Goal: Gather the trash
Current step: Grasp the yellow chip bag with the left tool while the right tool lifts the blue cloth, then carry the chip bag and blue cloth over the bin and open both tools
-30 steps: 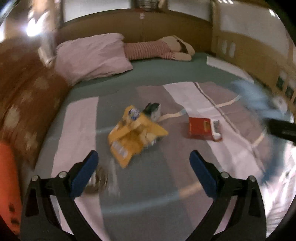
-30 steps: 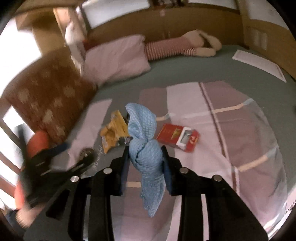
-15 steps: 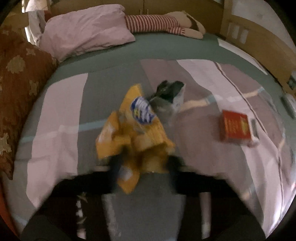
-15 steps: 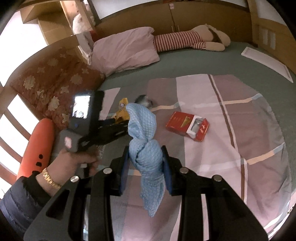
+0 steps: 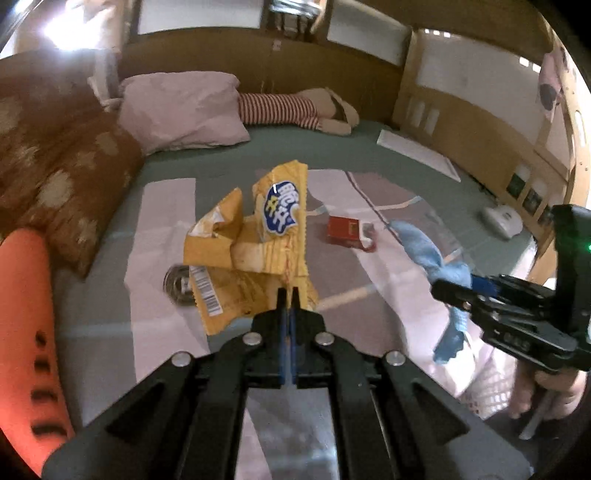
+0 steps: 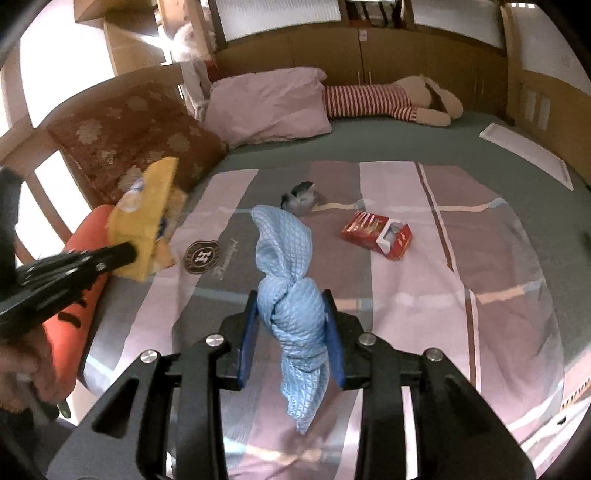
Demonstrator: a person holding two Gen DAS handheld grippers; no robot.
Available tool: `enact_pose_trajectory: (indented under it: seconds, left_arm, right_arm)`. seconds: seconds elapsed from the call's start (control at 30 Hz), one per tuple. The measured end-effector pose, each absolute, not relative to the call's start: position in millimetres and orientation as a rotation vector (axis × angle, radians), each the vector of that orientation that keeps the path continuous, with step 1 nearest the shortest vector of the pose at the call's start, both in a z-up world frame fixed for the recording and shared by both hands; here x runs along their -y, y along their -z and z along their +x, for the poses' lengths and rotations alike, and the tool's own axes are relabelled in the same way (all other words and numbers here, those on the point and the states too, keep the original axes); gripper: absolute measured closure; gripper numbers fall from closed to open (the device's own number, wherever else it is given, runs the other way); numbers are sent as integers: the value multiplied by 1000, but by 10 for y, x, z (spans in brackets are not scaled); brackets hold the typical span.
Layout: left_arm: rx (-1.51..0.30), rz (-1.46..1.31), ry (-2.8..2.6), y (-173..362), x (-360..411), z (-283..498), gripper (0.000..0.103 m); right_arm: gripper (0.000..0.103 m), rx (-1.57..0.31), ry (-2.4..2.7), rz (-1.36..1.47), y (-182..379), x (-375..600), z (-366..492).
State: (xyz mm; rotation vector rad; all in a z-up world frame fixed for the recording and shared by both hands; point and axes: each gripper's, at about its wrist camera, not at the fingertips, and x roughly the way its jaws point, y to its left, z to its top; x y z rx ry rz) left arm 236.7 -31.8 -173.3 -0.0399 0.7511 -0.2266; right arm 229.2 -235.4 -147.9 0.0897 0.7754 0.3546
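A wide bed point(image 6: 461, 144) with a grey-green sheet fills the room, and a blanket point(image 6: 406, 280) in pink, grey and mauve stripes lies spread over its middle. At the head sit a pale pink pillow point(image 6: 269, 107) and a brown cushion point(image 6: 129, 140) with a gold floral pattern; a long stuffed toy point(image 6: 388, 101) in a red-and-white striped top lies along the wooden headboard point(image 6: 406, 55). An orange cushion point(image 5: 22, 314) rests at the bed's edge. Wooden panelling point(image 5: 461, 110) lines the side wall, with what may be small switches set into it — the view there is blurred. Pale window panes point(image 6: 280, 11) run above the headboard — a bright glare point(image 5: 66, 33) burns in one upper corner.
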Motion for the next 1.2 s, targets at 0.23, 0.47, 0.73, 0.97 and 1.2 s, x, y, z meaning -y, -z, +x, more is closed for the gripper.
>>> enact_pose_trajectory:
  seconds: [0.23,0.47,0.73,0.97,1.2]
  left_arm:
    - [-738,-83,176,1795,265,1855,101]
    - [-766,-45,160,1913,275,1914,101]
    - [-778,-41,159,1950,273,1934,100]
    - [-785,-41,158,1971,285,1952,100]
    - [-764,-75,237,1961,343,1976,100]
  right_arm:
    - [70,-732,-345,37,1470,2312,1898]
    - [70,-745,-332,21,1531,2227,1986]
    - [70,-747,-333,12,1551,2201,1984]
    - [70,-747,-331,13,1547,2196,1987]
    - [70,-725,-347,147,1386,2514,1912]
